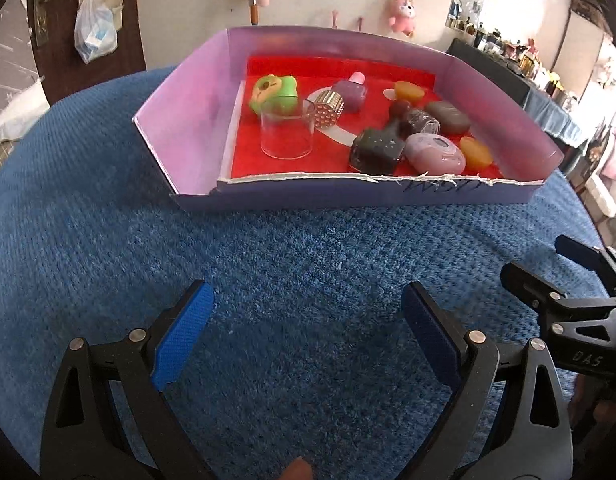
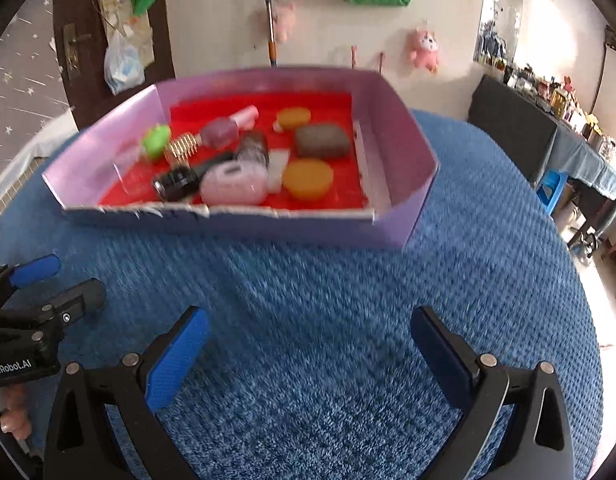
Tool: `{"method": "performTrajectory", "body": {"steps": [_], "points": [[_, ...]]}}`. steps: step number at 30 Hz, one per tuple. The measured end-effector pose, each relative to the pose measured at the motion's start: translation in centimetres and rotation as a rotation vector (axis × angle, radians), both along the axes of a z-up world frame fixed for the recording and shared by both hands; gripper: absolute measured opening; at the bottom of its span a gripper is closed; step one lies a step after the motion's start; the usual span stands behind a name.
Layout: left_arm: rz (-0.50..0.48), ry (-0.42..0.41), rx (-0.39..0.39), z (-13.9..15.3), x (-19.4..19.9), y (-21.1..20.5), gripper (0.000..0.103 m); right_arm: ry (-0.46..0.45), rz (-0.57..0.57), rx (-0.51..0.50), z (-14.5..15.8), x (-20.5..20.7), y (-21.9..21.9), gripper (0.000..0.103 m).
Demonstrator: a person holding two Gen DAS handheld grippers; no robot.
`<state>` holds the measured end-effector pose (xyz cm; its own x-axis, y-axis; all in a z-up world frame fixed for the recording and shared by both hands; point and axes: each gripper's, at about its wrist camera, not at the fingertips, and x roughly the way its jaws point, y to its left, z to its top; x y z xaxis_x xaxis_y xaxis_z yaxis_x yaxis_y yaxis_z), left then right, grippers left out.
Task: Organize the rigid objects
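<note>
A purple cardboard box [image 1: 187, 92] [image 2: 412, 184] with a red floor sits on a blue towel [image 1: 287, 264]. Inside it lie a green toy [image 1: 272, 93] [image 2: 156, 141], a clear cup [image 1: 287, 132], a studded metal cap [image 1: 328, 111], a purple bottle [image 1: 351, 94], dark bottles [image 1: 375, 151], a lilac oval case [image 1: 435, 153] [image 2: 233, 184], a grey bar [image 1: 448, 117] [image 2: 322, 141] and orange pieces [image 1: 476, 154] [image 2: 308, 179]. My left gripper [image 1: 308, 312] and right gripper [image 2: 310, 332] both stand open over the towel, short of the box, holding nothing.
The other gripper shows at the right edge of the left wrist view [image 1: 568, 280] and the left edge of the right wrist view [image 2: 39, 292]. Behind the box are a wall with plush toys [image 1: 402, 12], a dark door [image 1: 55, 20] and a cluttered table [image 2: 548, 120].
</note>
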<state>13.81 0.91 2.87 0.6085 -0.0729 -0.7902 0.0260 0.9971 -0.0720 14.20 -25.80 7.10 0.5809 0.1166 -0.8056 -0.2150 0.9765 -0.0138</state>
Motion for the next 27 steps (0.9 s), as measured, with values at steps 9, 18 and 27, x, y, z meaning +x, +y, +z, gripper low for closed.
{"method": "performTrajectory", "body": {"steps": [9, 18, 27], "points": [[0.000, 0.004, 0.052, -0.3, -0.1, -0.5, 0.098, 0.055, -0.047, -0.014, -0.7, 0.6, -0.8, 0.103], [0.017, 0.011, 0.058, -0.4, 0.6, -0.6, 0.101, 0.054, -0.052, -0.019, -0.8, 0.6, -0.5, 0.103], [0.033, 0.014, 0.063, -0.4, 1.1, -0.6, 0.103, 0.054, -0.052, -0.019, -0.8, 0.6, -0.5, 0.103]]}}
